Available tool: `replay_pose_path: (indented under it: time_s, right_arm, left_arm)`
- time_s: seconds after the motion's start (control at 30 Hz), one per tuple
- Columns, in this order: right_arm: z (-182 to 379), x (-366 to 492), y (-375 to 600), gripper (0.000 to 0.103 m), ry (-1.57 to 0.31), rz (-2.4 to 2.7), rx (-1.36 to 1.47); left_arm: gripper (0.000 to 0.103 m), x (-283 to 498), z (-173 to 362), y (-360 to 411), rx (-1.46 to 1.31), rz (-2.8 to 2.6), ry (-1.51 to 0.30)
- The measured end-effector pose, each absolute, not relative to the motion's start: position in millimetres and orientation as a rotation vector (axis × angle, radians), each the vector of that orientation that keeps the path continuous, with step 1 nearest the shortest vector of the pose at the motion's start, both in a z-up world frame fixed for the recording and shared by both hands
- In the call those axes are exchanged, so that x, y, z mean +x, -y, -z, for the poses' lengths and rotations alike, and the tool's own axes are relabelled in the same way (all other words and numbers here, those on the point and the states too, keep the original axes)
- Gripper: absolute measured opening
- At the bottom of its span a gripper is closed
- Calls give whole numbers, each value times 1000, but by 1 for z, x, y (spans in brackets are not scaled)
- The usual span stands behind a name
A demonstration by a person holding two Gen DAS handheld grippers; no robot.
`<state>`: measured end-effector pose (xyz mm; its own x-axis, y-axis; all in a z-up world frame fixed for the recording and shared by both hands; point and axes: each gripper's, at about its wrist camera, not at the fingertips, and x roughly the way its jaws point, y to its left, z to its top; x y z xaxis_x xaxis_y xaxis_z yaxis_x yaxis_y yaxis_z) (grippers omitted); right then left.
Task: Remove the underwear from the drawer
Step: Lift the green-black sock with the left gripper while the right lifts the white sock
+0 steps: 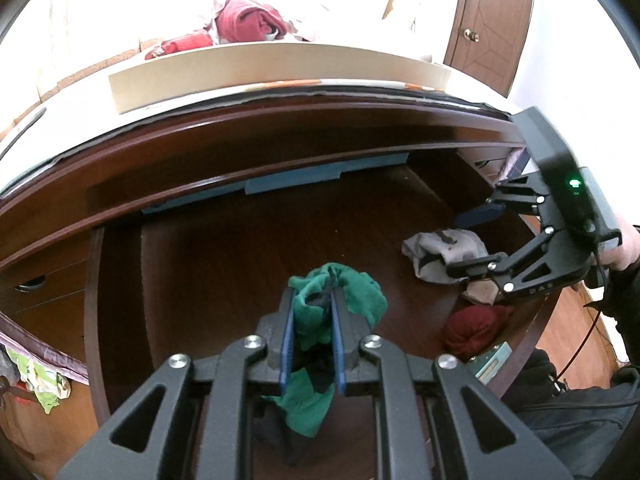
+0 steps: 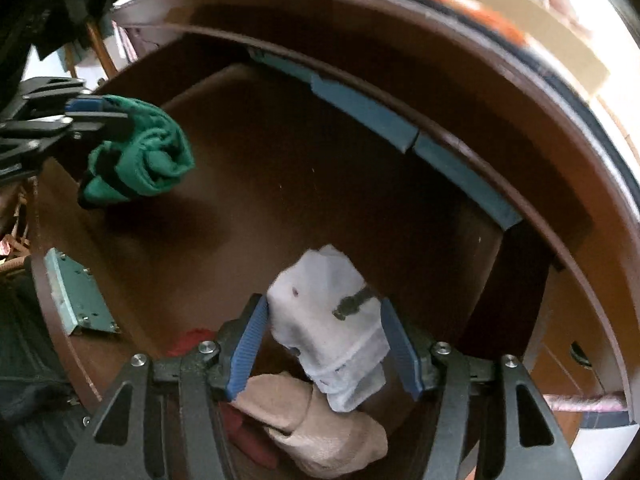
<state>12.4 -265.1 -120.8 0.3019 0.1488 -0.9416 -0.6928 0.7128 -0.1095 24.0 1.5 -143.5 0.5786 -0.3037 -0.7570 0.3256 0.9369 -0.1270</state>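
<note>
the green underwear (image 1: 340,304) is bunched between the blue pads of your left gripper (image 1: 312,344), which is clamped tight on it and holds it above the brown drawer (image 1: 224,256) floor. the pale grey underwear (image 2: 336,332) lies at the drawer's right side, between the spread fingers of your right gripper (image 2: 324,344); the left pad (image 2: 250,344) looks to touch the cloth, the right one stands just off it. just beside it lie a beige piece (image 2: 320,432) and a dark red piece (image 1: 476,330)
</note>
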Motion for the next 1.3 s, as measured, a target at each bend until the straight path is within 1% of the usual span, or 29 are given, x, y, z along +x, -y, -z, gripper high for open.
replay_pose_path:
  time_s: [0.03,0.07,0.1,0.13,0.17,0.2,0.23,0.53,0.73,0.9,1.3]
  right_arm:
    - [126,16,265,51,-1172,-594,-562]
    - [128,18,264,44,-1187,-595,-560]
    - [130,19,263,29,-1198,-594,-562]
    - [133,20,263,21,-1207,-589,-567]
    - [132,19,261,18,-1199,-591,-569]
    - [131,18,260,13,-1189,-596,-572]
    - [129,16,259,10,-1166,-600,-574]
    - [101,-5,269,9,-963,-630,-479]
    - [89,-20,277,9,-884,-634,-428]
    - [76,-29,274,9,-820,-641,-394]
    - [24,-43,274,9,-658,-689,-330]
  left_arm:
    - [14,24,143,-2,25,368,-879]
    - [14,24,143,-2,23,368,-878]
    - [14,23,143,-2,21,367,-877]
    - [14,23,143,-3,18,365,-875]
    - [14,23,142,-3,15,363,-873]
    - [14,22,142,-4,12,361,-870]
    - [14,22,141,-5,9,359,-868]
    - [13,15,130,-8,-5,344,-820]
    - [13,15,124,-9,-6,335,-794]
    - [10,15,118,-9,-3,321,-771]
    - [10,11,81,-10,33,288,-674]
